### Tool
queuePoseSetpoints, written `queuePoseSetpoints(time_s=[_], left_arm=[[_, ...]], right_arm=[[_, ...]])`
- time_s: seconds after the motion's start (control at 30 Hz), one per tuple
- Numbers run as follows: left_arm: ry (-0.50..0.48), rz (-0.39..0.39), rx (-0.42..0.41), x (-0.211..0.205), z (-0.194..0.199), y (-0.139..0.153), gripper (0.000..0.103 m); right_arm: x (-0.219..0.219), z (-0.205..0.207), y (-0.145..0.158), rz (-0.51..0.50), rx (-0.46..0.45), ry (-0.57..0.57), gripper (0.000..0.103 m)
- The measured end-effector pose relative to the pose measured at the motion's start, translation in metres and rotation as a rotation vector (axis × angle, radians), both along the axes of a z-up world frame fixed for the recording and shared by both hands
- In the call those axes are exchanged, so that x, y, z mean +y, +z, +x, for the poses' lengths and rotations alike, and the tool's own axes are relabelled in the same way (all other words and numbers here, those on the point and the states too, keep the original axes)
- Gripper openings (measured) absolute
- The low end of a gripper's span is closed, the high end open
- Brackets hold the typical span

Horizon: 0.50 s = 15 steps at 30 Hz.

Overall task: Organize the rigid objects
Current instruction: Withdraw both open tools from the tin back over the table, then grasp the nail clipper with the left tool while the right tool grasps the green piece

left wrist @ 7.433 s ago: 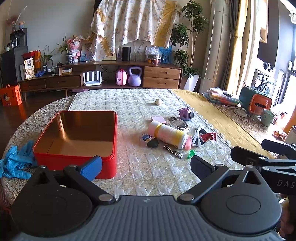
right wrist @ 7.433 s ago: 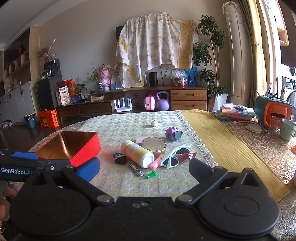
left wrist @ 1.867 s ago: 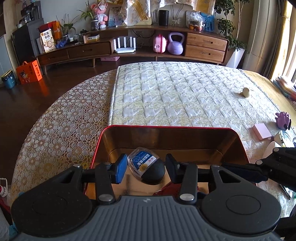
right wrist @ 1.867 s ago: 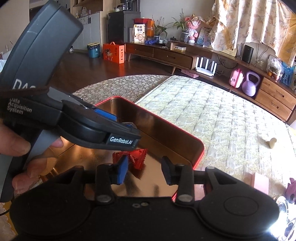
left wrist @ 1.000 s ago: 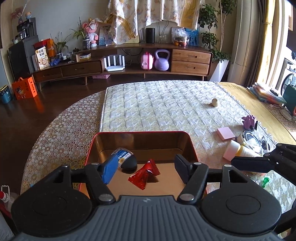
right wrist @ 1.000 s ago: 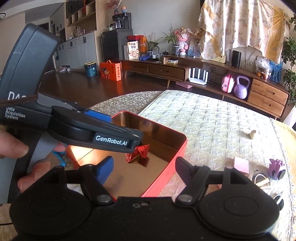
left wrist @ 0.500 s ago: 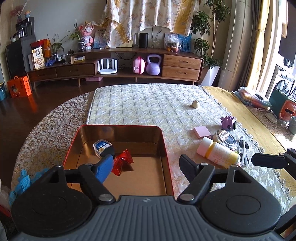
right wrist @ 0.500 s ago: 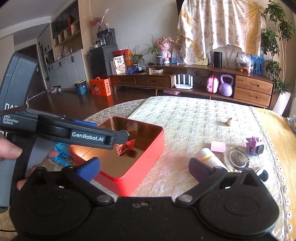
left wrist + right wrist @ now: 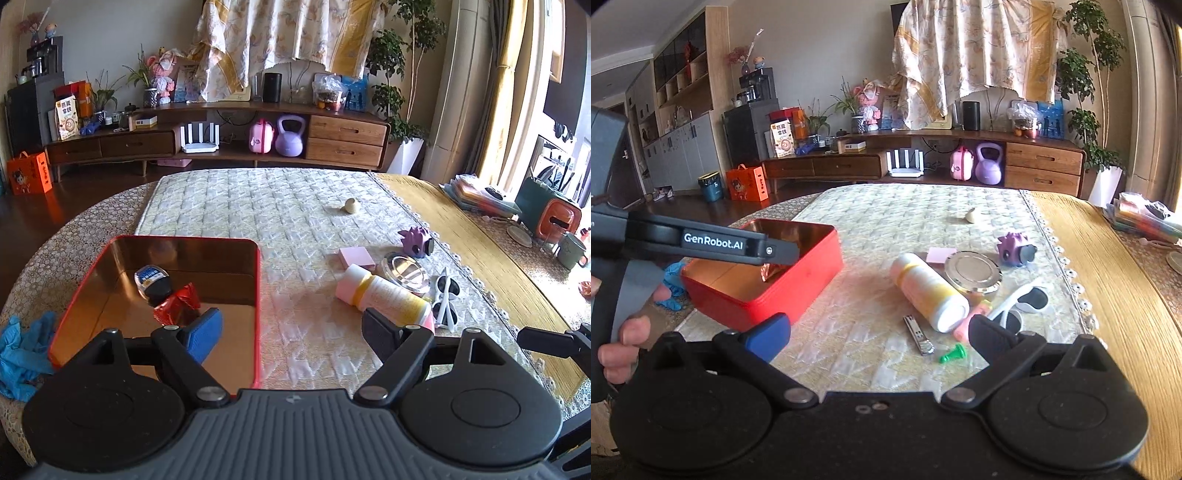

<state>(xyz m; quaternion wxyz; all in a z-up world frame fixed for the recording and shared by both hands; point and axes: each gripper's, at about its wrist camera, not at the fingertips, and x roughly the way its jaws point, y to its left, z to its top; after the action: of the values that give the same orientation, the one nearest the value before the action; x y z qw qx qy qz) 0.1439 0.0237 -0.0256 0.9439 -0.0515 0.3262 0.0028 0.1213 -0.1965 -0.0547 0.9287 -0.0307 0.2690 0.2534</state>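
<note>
A red tin (image 9: 258, 295) (image 9: 812, 273) with a gold inside sits at the table's left. In it lie a small black item with a blue label (image 9: 153, 282) and a red wrapped candy (image 9: 177, 304). My left gripper (image 9: 291, 332) is open and empty, above the tin's near right corner. My right gripper (image 9: 879, 332) is open and empty, above the cloth near the nail clipper (image 9: 919, 334). A white and yellow bottle (image 9: 929, 291) (image 9: 384, 295), a round metal lid (image 9: 973, 271), white sunglasses (image 9: 1023, 302), a green peg (image 9: 955, 354), a pink pad (image 9: 356, 256) and a purple toy (image 9: 1015, 249) lie right of the tin.
Blue gloves (image 9: 22, 350) lie left of the tin at the table edge. A small beige piece (image 9: 351, 206) sits farther back. A yellow runner (image 9: 1108, 277) covers the table's right side, with a mug (image 9: 570, 251) and an orange case (image 9: 557, 221) beyond.
Both grippers have pulled back and swung right, away from the tin. The item and candy stay in the tin. The loose items on the right have come into fuller view.
</note>
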Motion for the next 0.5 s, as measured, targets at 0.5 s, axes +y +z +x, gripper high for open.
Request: queuePoseSetpoints(time_s=[0.5], left_arm=[[-0.019, -0.035, 0.132, -0.051, 0.033, -0.045, 0.083]], right_arm=[[-0.021, 0.014, -0.034, -0.104, 0.001, -0.035, 0.102]])
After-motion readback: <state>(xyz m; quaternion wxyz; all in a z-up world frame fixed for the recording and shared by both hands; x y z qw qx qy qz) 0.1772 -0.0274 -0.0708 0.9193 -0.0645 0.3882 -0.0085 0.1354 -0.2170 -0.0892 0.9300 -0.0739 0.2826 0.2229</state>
